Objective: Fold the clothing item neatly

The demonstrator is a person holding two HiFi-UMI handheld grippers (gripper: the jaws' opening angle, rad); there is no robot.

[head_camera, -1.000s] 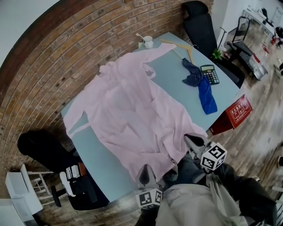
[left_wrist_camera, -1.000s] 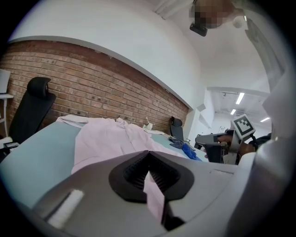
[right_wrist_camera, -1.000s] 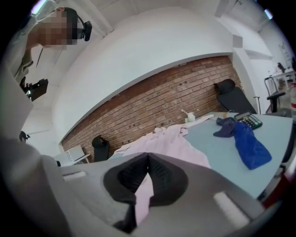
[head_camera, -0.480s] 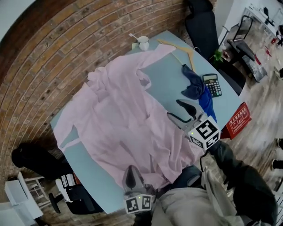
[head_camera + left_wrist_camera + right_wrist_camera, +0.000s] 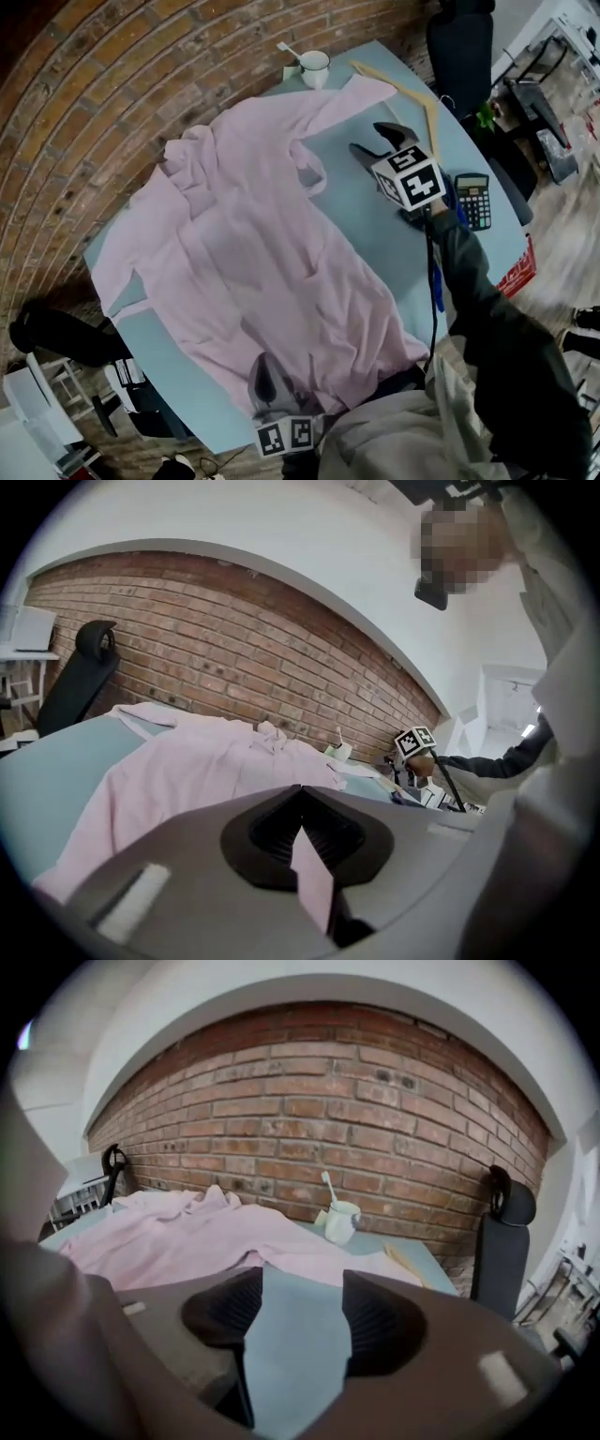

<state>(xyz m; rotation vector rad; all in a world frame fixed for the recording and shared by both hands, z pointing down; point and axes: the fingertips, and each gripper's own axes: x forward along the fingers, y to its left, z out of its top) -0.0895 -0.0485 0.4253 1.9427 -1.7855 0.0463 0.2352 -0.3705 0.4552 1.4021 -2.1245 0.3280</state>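
A pink shirt [image 5: 253,244] lies spread across the light blue table [image 5: 375,234], one sleeve reaching toward the far right corner. At the near edge, my left gripper [image 5: 265,367] is shut on the shirt's hem. In the left gripper view a strip of pink fabric [image 5: 314,874] shows pinched between the jaws of the left gripper [image 5: 302,803]. My right gripper [image 5: 373,141] hovers over bare table beside that sleeve. Its jaws have just been opening and hold nothing. In the right gripper view only table shows between the jaws of the right gripper [image 5: 295,1288], with the shirt [image 5: 187,1232] ahead.
A white cup [image 5: 314,66] with a spoon stands at the far corner, a wooden hanger [image 5: 412,89] beside it. A calculator [image 5: 472,197] and a blue cloth [image 5: 438,281] lie at the right edge. Black chairs [image 5: 464,47] and a red box [image 5: 518,272] flank the table.
The right gripper let go of the shirt at the near edge, opened, and swung far up to the right sleeve. The left gripper shifted left along the edge, still gripping the hem.
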